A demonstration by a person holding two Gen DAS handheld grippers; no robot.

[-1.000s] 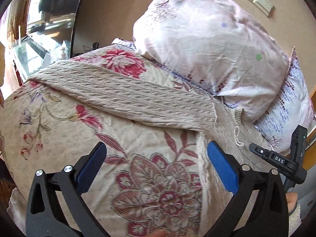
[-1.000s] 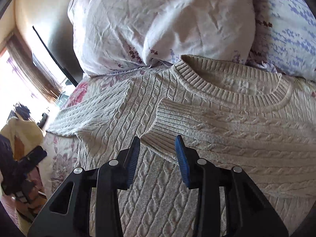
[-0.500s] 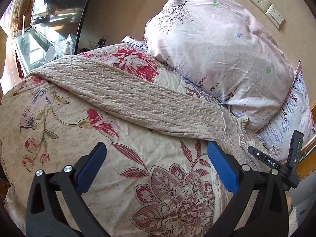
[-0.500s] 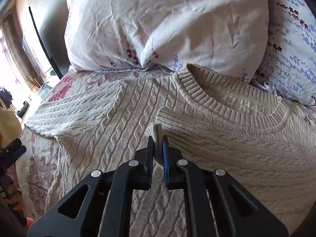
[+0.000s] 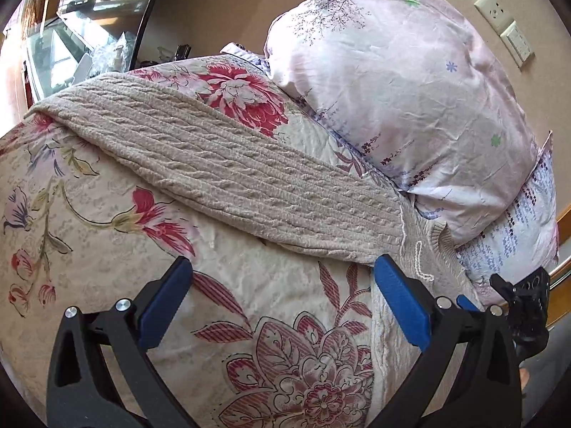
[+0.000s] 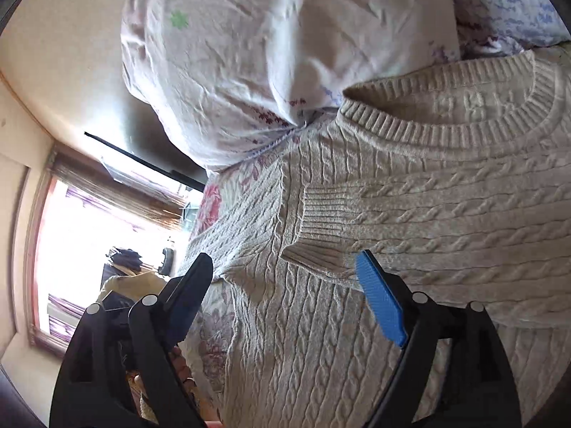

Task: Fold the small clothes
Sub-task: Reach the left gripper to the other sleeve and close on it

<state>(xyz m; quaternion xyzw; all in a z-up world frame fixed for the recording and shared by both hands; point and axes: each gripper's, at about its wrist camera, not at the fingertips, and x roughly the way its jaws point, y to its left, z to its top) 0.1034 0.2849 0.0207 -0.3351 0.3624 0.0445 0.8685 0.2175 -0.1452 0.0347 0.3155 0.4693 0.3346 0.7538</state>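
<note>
Sweater (image 6: 410, 235) in beige cable knit lay spread on the bed (image 5: 107, 235), its ribbed collar (image 6: 446, 132) up against the pale pillow (image 5: 410, 82) at the head. We were working over a floral bedspread, and the knit covered most of what the right view showed. One sleeve (image 6: 446, 228) was already folded across the chest, its ribbed cuff (image 6: 321, 235) lying on the body panel; the other sleeve (image 5: 221, 164) stretched out flat across the bedspread in the left view.

We judged the sweater soft, thick and fairly heavy for its kind, likely to sag and stretch if lifted by one point, but grippy enough that the knit would not slide between pads. The firm ribbing at cuff, hem or collar looked the best place to pinch.

Our right hand-held gripper (image 6: 285, 299) hung just short of the folded cuff, fingers spread wide and holding nothing. Our left hand-held gripper (image 5: 282, 303) stood equally wide and empty over bare bedspread, near where the outstretched sleeve met the shoulder; a loose yarn loop (image 5: 419, 267) seemed to dangle there, though we could not be sure.
</note>
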